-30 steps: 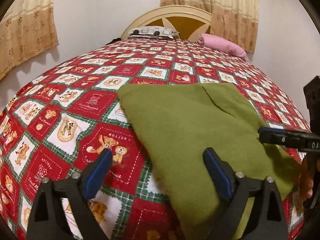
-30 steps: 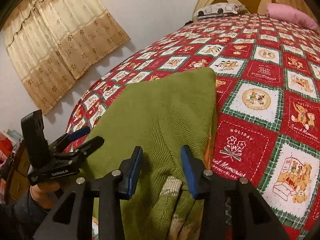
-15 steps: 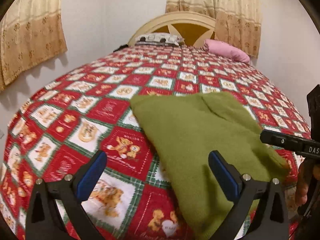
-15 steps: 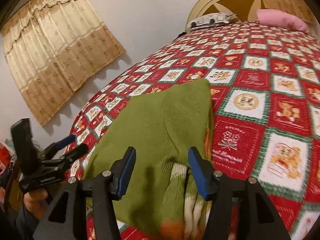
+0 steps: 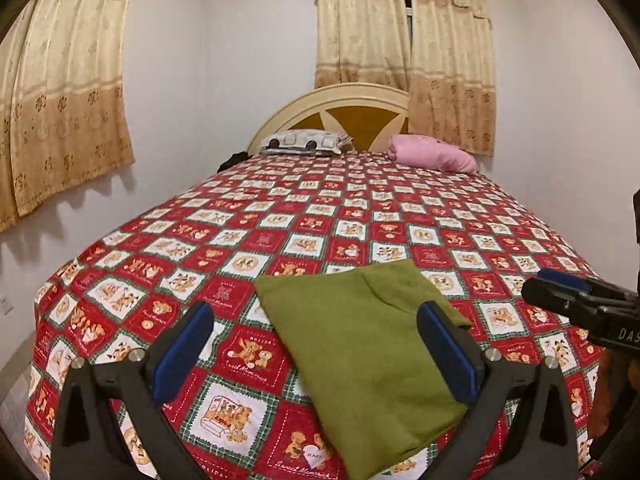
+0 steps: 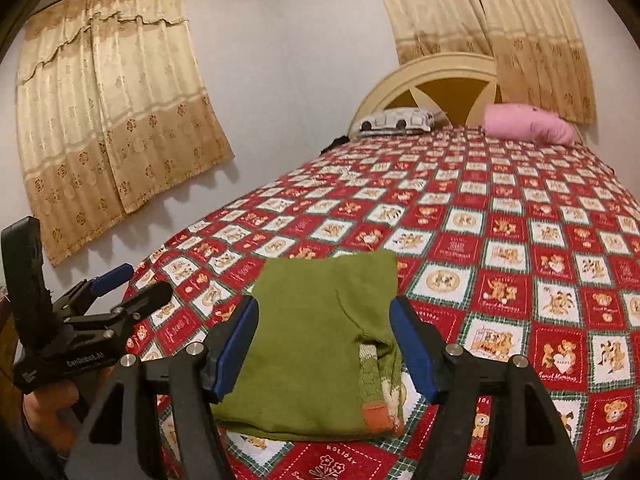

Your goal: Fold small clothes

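A folded olive-green knit garment (image 5: 368, 356) lies flat on the red patterned bedspread (image 5: 360, 216) near the foot of the bed. It also shows in the right wrist view (image 6: 316, 344), with a striped and orange cuff (image 6: 378, 416) at its near right corner. My left gripper (image 5: 316, 348) is open and empty, raised above and behind the garment. My right gripper (image 6: 324, 344) is open and empty, also held back above it. Each gripper shows at the edge of the other's view: the right one (image 5: 560, 292), the left one (image 6: 128, 288).
A patterned pillow (image 5: 304, 142) and a pink pillow (image 5: 432, 156) lie at the headboard (image 5: 332, 104). Beige curtains (image 5: 60, 92) hang on the left and back walls. The bed's left edge drops off near the wall.
Both grippers have pulled back and up from the garment, opening wider. The garment lies still on the bed and looks smaller in both views.
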